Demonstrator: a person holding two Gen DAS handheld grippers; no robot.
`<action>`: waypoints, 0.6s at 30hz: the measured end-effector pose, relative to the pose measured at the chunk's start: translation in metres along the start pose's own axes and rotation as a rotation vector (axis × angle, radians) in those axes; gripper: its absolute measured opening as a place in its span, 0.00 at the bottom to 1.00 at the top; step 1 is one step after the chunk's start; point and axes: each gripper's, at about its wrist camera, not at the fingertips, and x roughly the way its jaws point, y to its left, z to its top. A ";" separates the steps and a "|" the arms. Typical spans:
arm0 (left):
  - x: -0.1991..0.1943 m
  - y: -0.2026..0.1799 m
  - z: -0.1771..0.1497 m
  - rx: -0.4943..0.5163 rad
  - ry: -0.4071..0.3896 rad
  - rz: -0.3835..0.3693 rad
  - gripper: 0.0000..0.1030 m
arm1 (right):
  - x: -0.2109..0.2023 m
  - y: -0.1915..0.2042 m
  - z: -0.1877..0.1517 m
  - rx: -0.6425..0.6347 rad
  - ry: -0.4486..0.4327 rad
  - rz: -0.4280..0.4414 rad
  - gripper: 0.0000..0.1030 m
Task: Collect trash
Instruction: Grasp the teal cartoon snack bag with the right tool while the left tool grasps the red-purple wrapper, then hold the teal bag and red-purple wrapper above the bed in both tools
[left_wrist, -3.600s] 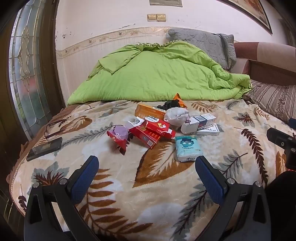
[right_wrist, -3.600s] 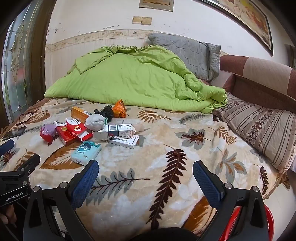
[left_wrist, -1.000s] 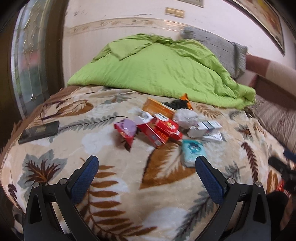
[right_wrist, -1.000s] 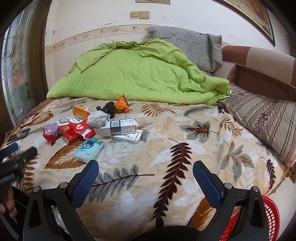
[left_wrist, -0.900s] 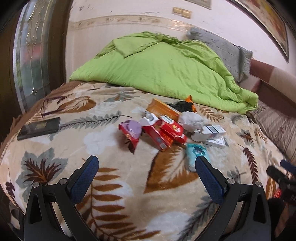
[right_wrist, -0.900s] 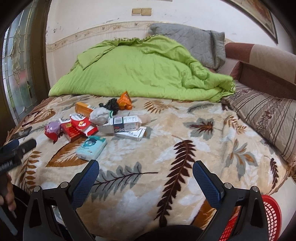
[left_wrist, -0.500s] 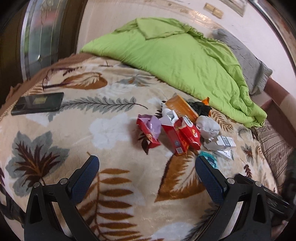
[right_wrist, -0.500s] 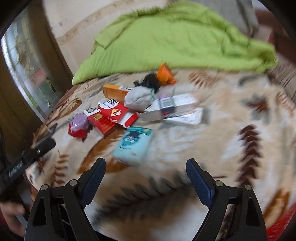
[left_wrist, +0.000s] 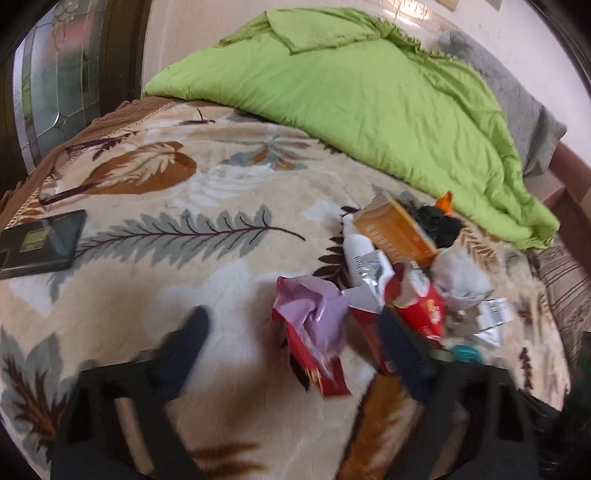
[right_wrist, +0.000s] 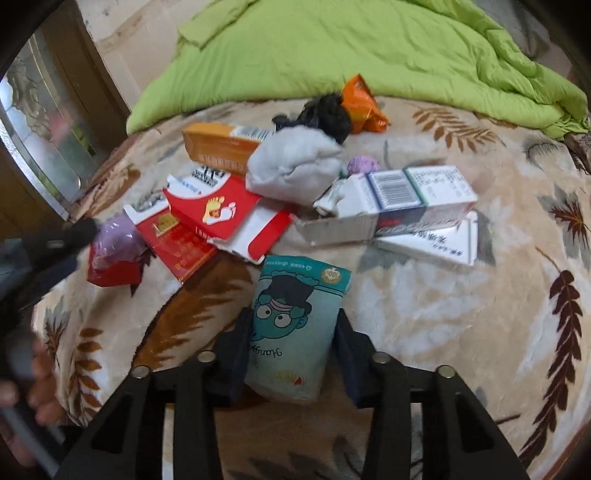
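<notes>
Right claw (right_wrist: 291, 343) straddles the teal tissue pack (right_wrist: 295, 325) on the bed (right_wrist: 424, 314); the pack's long axis runs along the fingers, jaws closing, pads not yet clearly pressing. Left claw (left_wrist: 295, 354), pitched down, closes around the red-and-purple wrapper (left_wrist: 314, 332), which lies just ahead between its fingers.

Both claws angle downward, left claw (left_wrist: 291, 347) and right claw (right_wrist: 291, 343) closing.
</notes>
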 end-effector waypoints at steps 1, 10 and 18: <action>0.008 -0.001 0.000 0.005 0.016 0.001 0.60 | -0.003 -0.004 -0.002 0.005 -0.010 0.002 0.40; 0.016 -0.025 -0.011 0.152 -0.021 0.007 0.23 | -0.021 -0.018 0.000 0.047 -0.076 0.022 0.39; -0.044 -0.053 -0.038 0.234 -0.216 0.087 0.20 | -0.045 -0.013 -0.007 -0.024 -0.166 -0.025 0.39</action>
